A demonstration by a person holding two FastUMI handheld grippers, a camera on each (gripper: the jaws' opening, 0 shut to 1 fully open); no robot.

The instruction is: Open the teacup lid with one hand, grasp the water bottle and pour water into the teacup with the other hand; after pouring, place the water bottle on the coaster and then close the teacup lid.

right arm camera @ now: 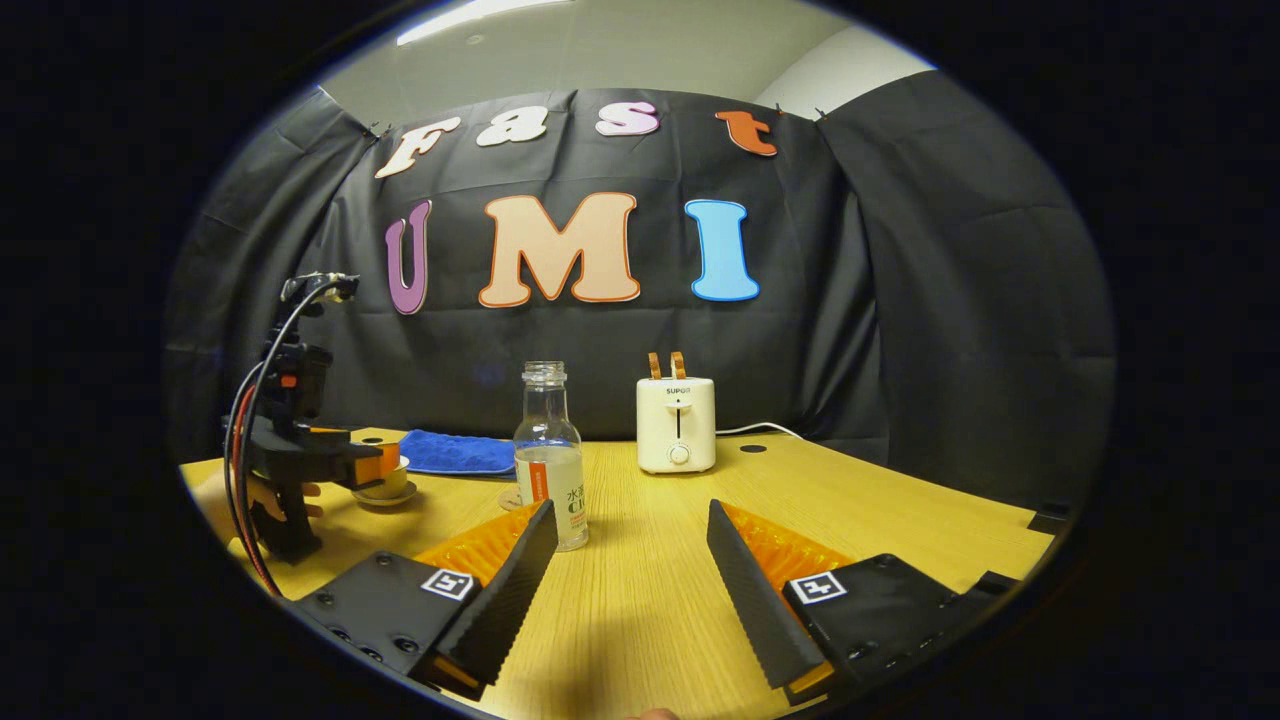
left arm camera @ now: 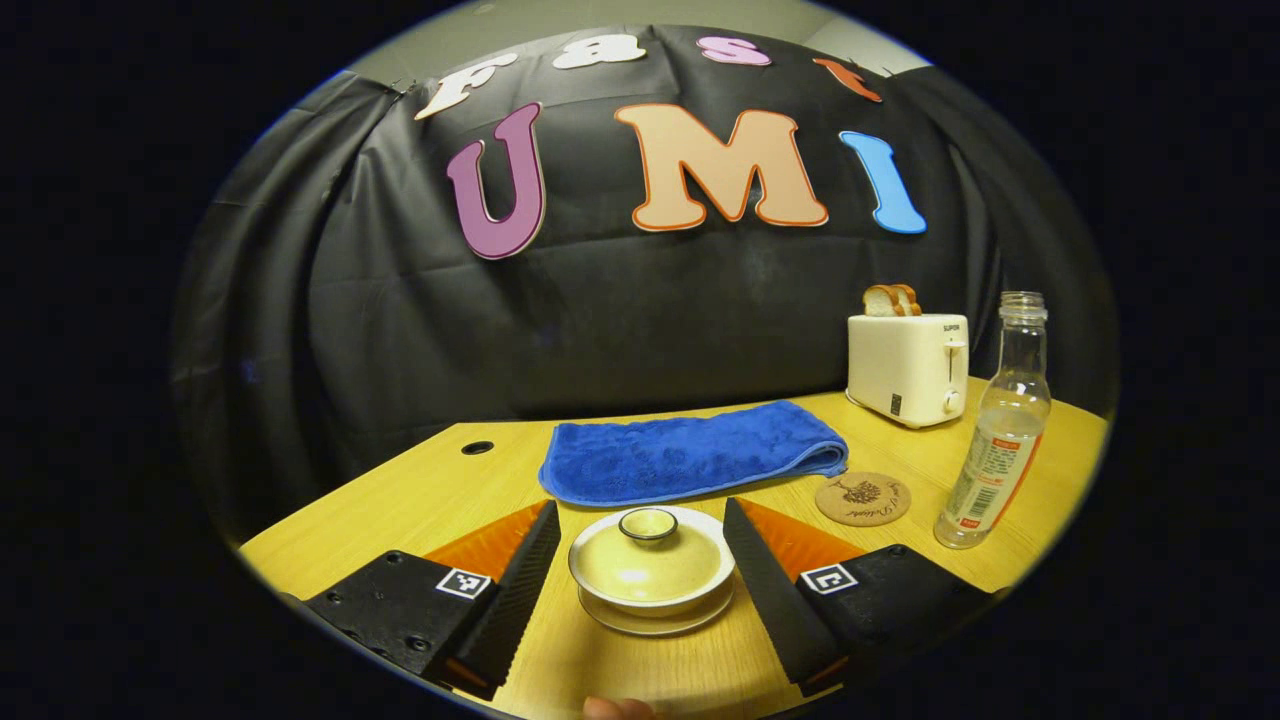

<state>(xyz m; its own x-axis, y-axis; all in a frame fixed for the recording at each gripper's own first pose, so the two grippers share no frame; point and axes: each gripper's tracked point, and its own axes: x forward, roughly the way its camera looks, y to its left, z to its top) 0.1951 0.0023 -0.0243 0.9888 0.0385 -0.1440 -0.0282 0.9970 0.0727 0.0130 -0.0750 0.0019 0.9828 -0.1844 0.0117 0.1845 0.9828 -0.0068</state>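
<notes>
Here my left gripper (left arm camera: 640, 570) straddles the lidded teacup (left arm camera: 651, 570) on the bench (left arm camera: 400, 500), jaws wide, gripping nothing. My right gripper (right arm camera: 630, 590) is likewise open and empty, short of the water bottle (right arm camera: 550, 450). Risk as I judge it: closing low would clamp the bowl, not the lid knob (left arm camera: 648, 523), tipping the cup.

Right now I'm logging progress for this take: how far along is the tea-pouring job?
Nothing looks finished yet. The lid sits on the teacup, the coaster is bare, and the water bottle stands untouched beside it. In hand: the left tongs are open, straddling the teacup, fingers apart from it. The right tongs are open, short of the bottle. Left: lifting the lid, pouring, setting the bottle on the coaster, closing.
</notes>
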